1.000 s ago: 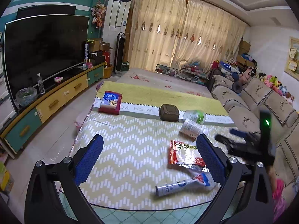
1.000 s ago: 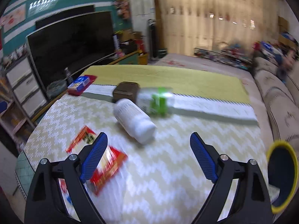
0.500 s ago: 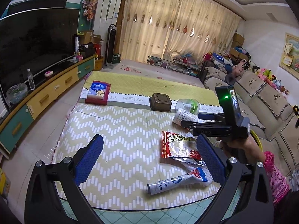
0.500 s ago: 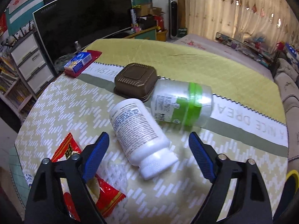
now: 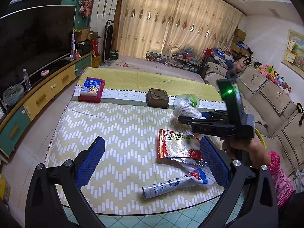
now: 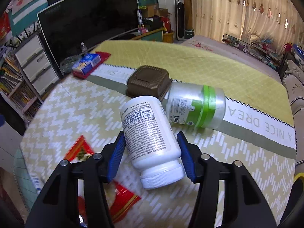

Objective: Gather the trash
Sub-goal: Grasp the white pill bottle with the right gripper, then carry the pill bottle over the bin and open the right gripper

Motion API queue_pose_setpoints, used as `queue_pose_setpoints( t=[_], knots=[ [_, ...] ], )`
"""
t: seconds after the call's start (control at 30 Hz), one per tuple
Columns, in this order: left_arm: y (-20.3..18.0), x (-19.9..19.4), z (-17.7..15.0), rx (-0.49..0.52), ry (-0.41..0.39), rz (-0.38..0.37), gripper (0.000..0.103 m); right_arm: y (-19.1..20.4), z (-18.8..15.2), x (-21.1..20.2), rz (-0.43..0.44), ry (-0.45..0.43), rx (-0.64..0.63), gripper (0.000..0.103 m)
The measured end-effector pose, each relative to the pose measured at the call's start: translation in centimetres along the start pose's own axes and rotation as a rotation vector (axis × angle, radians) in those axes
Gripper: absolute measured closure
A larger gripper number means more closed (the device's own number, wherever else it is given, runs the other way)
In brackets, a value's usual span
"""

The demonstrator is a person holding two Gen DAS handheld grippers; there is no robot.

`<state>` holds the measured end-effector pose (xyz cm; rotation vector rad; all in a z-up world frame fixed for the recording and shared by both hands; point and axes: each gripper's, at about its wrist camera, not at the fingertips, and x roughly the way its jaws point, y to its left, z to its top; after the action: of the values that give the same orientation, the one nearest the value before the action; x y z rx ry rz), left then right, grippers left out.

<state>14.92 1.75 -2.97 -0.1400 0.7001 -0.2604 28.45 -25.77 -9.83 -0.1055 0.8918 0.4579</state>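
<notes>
A white pill bottle (image 6: 150, 140) lies on the table between the blue pads of my right gripper (image 6: 152, 155), which has closed in around it; the pads sit at its sides. It also shows in the left wrist view (image 5: 187, 110). A clear jar with a green band (image 6: 195, 107) and a brown lidded box (image 6: 148, 82) lie just behind it. A red snack wrapper (image 5: 177, 146) and a white-blue tube (image 5: 171, 186) lie near my left gripper (image 5: 152, 163), which is open and empty above the table.
A blue tissue pack on a red tray (image 5: 91, 91) sits at the table's far left. A TV cabinet (image 5: 38, 95) runs along the left, a sofa (image 5: 266, 98) along the right. A yellow-rimmed bin (image 6: 298, 180) stands at the table's right edge.
My right gripper moved forward to the white bottle and narrowed around it. My left gripper has drifted slightly closer over the table and stays open.
</notes>
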Motion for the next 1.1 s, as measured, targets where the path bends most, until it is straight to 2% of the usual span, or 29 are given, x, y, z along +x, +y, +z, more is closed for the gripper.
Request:
queue_pose_setpoints(
  t=[0.2, 0.37, 0.5, 0.73, 0.93, 1.1],
  knots=[
    [-0.5, 0.3, -0.1, 0.012, 0.005, -0.011, 0.005, 0.1, -1.2, -4.6, 0.026, -0.073, 0.037, 0.05],
    [-1.4, 0.6, -0.3, 0.033, 0.017, -0.025, 0.005, -2.2, -3.7, -8.4, -0.019, -0.123, 0.11, 0.05],
    [-2.3, 1.1, -0.4, 0.045, 0.027, -0.039, 0.005, -6.4, -6.7, -11.5, -0.147, -0.166, 0.204, 0.05],
    [-4.1, 1.4, -0.2, 0.076, 0.032, -0.042, 0.005, -17.4, -12.7, -15.6, -0.34, -0.178, 0.447, 0.05],
    [-6.5, 2.2, 0.0, 0.112, 0.052, -0.056, 0.005, -25.3, -17.9, -16.4, -0.481, -0.146, 0.632, 0.05],
    [-8.4, 3.1, 0.2, 0.151, 0.069, -0.066, 0.005, -28.9, -20.8, -16.5, -0.561, -0.115, 0.698, 0.05]
  ],
)
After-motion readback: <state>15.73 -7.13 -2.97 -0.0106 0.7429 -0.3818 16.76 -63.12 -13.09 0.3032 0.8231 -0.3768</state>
